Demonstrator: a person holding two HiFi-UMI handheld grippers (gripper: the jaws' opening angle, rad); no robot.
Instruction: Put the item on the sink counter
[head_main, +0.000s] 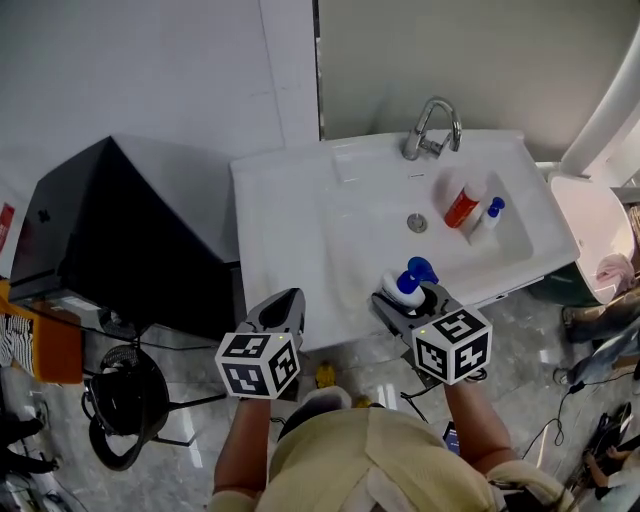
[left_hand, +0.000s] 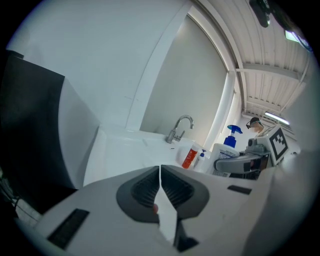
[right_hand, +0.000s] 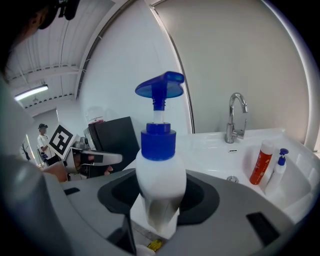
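Left gripper (left_hand: 160, 169): jaws pressed together, nothing between.
Sink (left_hand: 120, 150): white, with a shiny tap (left_hand: 179, 129).
Red bottle (left_hand: 189, 156): in the sink.

White wall (head_main: 150, 70); marbled floor (head_main: 190, 470); black box (head_main: 110, 220)

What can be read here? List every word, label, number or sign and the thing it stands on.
No text here is legible.
Left marker cube and right marker cube: black-and-white square patterns only, no letters.
Red bottle: any print is too small to read.
Pump bottle: no print on the side shown.
Red sticker at the head view's left edge: too small to read.
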